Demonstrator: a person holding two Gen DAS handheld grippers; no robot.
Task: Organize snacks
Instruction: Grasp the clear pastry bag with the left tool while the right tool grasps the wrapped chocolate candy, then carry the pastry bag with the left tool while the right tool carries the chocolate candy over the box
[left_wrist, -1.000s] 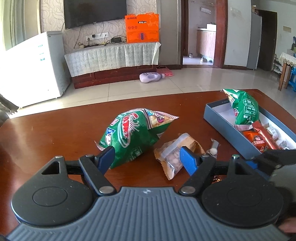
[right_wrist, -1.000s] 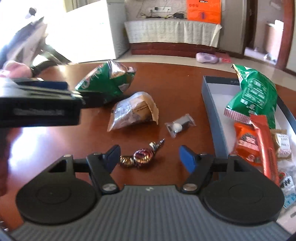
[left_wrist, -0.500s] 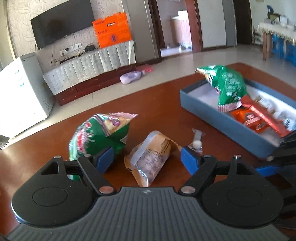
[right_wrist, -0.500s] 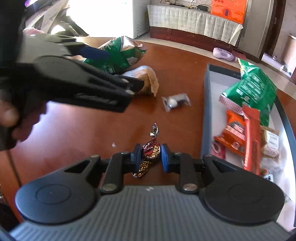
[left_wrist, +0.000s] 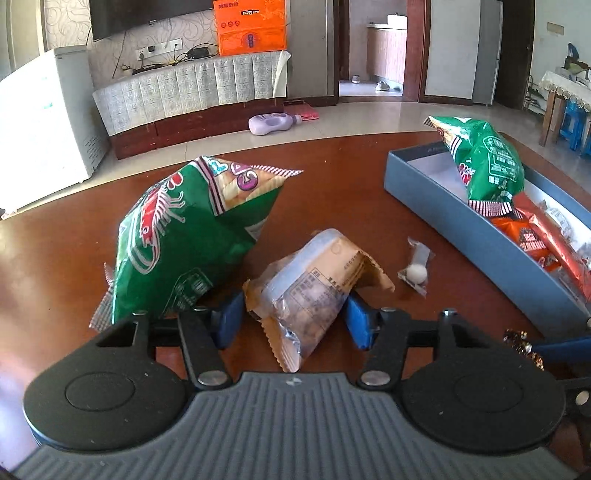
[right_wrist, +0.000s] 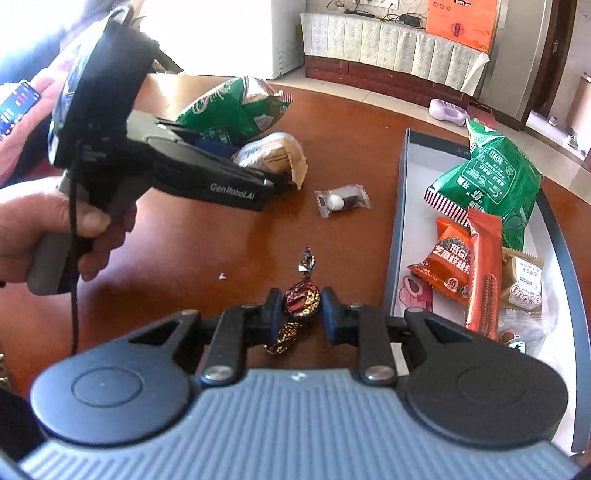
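Moved since half a second ago: left gripper now straddles the tan packet, fingers apart on either side, not visibly pressing. Right gripper: fingers closed on one foil candy, near the box's left wall. Table, loose: one green bag, one small clear sweet. Blue box, right: one green bag, two orange packets, several small ones.

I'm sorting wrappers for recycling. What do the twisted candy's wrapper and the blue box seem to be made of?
Candy wrapper: looks like metallic foil or foil-look film, glossy, crinkled, holding twisted ends. Blue box: probably matte cardboard, with straight thin walls, a white inside and no shine.
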